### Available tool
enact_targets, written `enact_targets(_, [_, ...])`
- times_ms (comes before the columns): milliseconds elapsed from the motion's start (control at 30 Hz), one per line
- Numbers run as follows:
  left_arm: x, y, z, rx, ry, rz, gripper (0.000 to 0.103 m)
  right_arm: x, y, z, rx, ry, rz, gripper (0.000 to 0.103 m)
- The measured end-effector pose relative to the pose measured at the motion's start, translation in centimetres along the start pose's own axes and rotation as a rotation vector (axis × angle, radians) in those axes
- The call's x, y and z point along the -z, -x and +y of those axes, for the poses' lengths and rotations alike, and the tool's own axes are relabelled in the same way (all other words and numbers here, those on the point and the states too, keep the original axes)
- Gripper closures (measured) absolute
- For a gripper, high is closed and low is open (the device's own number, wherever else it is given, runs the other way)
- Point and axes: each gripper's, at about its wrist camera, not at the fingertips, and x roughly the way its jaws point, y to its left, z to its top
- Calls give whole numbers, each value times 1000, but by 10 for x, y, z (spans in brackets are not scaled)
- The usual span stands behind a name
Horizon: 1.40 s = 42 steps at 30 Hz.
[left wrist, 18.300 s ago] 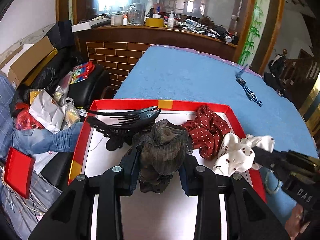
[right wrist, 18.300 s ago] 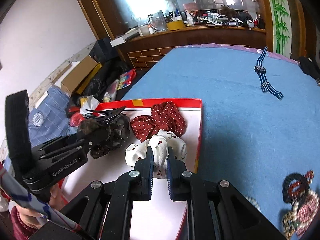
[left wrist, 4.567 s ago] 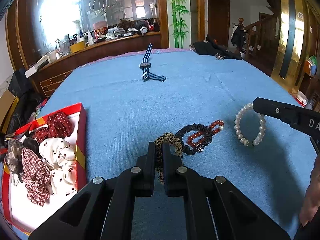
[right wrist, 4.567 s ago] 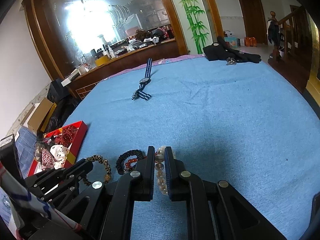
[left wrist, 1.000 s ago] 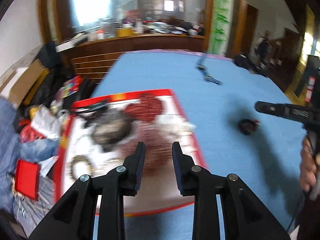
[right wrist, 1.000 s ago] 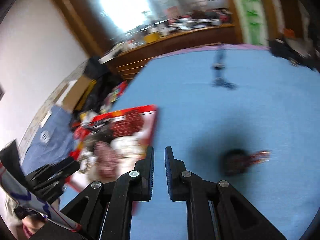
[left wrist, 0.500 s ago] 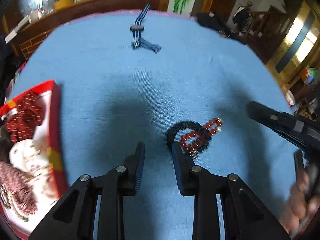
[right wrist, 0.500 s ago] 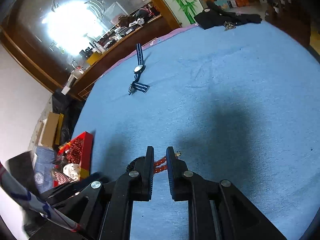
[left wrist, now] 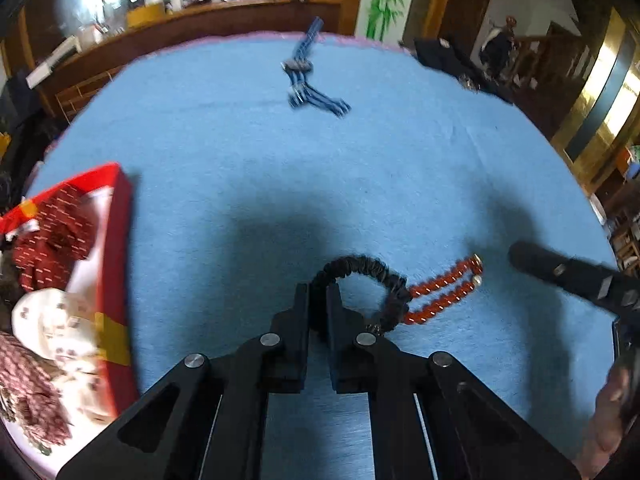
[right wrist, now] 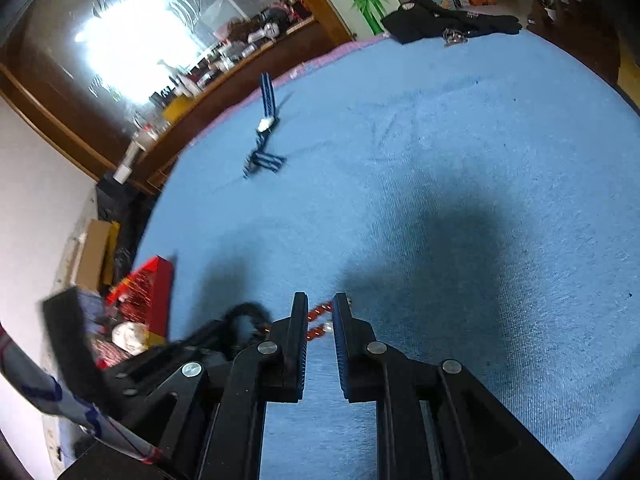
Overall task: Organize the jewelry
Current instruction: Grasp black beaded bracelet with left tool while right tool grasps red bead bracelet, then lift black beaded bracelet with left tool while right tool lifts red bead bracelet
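A black scrunchie point(left wrist: 362, 266) lies on the blue cloth, tangled with a red bead bracelet point(left wrist: 440, 294). My left gripper point(left wrist: 318, 290) is closing, and its pads pinch the scrunchie's left end. My right gripper point(left wrist: 520, 258) comes in from the right, its tip just short of the bracelet's gold end. In the right wrist view that gripper point(right wrist: 320, 300) has its jaws nearly together. The red beads point(right wrist: 318, 314) show through the narrow gap, ahead of the tips. The scrunchie point(right wrist: 248, 312) is a blur at the left.
A red tray point(left wrist: 120, 216) at the left holds a red dotted scrunchie point(left wrist: 52, 232), a white one point(left wrist: 52, 316) and a plaid one point(left wrist: 28, 384). A blue striped watch point(left wrist: 308, 84) lies far across the cloth. Dark clothing point(right wrist: 440, 20) sits at the far edge.
Both grippers swung from over the red tray to the scrunchie and bracelet and came lower. The left jaws, apart half a second ago, have closed on the black scrunchie.
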Motion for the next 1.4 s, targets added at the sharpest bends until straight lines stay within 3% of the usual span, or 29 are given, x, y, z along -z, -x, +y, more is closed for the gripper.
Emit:
enact_targets(167, [-4,18,13,27,17,-67,96,3,-16,7,75,52,24,88])
enact_targets(300, [-4,21,13,60,11,-70,96,9,-30,14,117,99,35,88])
enact_targets(500, [-3,25,15,72,25,-80,96,22,-40,45,311,320,-18,88])
enact_targets(567, [-3,25,15,75,26,-81,96,22,-41,45,337,329,-28,92])
enact_targets(833, [0,27,12,84,21,-93,96,9,-12,16,182,155,-68,95])
enact_targets(1100, [1,34,13,87,20,-125,96,7,30,27,25,135,-222,95])
enact_targets(1400, [0,39,10,79,10,-146,96,8,40,36,-10,141,-257,95])
